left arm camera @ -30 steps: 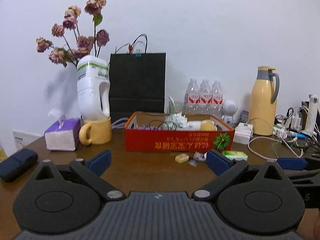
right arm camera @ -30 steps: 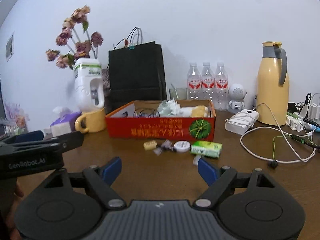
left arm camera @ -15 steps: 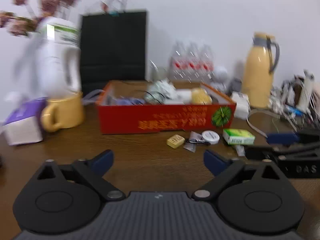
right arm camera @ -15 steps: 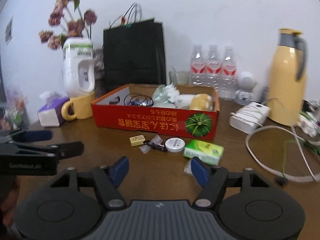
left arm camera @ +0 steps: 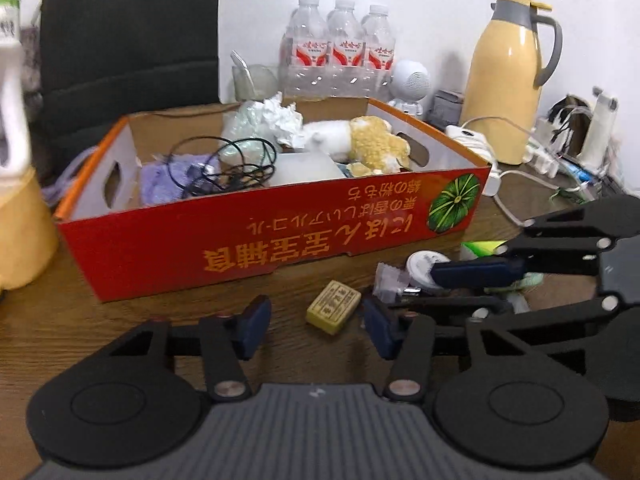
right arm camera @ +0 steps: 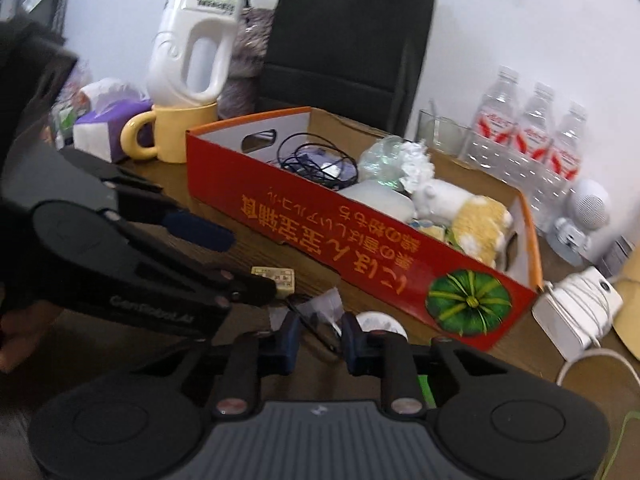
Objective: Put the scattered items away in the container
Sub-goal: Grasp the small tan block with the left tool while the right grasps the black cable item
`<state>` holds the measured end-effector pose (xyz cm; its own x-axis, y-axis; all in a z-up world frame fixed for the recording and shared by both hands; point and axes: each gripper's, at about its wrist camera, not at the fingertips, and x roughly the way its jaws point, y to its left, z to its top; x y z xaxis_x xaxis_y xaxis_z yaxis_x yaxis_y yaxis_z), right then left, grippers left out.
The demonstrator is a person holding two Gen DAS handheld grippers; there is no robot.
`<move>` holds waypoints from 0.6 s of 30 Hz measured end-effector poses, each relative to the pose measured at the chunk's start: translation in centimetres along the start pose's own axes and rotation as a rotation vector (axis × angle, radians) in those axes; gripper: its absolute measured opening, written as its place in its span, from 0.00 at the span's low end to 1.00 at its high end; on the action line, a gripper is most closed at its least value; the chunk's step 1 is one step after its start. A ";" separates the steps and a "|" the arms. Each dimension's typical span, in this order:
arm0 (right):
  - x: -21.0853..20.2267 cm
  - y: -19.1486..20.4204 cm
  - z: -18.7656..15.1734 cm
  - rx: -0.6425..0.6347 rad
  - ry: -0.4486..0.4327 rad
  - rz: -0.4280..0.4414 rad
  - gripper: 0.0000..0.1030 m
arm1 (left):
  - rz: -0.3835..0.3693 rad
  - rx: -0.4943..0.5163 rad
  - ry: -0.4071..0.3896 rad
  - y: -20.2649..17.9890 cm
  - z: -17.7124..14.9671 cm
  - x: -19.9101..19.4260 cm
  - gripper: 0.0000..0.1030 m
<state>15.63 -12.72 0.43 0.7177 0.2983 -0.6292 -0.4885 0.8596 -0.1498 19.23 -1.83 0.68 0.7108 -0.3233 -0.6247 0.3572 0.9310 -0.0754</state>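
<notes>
Both grippers are down low in front of the red box now, and the whole thing turns on two small pieces lying on the counter just short of its printed front wall. The left gripper has its fingers spread fairly wide, nothing between them, and the little yellow block sits dead ahead in the gap, just past the tips, its long side running slantwise across the line of the fingers, so I'd say a slight turn of the wrist would square things up. The right gripper is the neighbour on the right, fingers drawn in narrow around a crinkled clear wrapper with a dark clip; whether the pads actually have it pinched I cannot tell from here. The white round tin lies just beyond that, touching the wrapper heap, with the green packet behind it, partly hidden by the right gripper's body. So the left is nearer the block, the right nearer the wrapper. The box itself is already busy: a coil of black cable over something lilac at its left end, crumpled paper and plastic at the back, a white-and-yellow plush toy to the right, a pale lidded tub in the middle. There looks to be room by the front wall for small things.
</notes>
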 end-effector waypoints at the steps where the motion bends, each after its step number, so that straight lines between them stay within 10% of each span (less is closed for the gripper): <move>1: 0.3 -0.1 0.1 -0.012 0.005 0.012 0.18 | -0.018 -0.005 0.012 0.2 0.1 0.3 0.45; 18: 0.9 -0.6 1.0 0.067 0.070 0.053 0.02 | -0.038 -0.031 0.001 0.0 -0.4 -0.5 0.21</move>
<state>17.05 -12.53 0.71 0.6540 0.3166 -0.6871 -0.4893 0.8697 -0.0650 18.65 -1.60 0.70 0.6962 -0.3583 -0.6221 0.3651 0.9228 -0.1229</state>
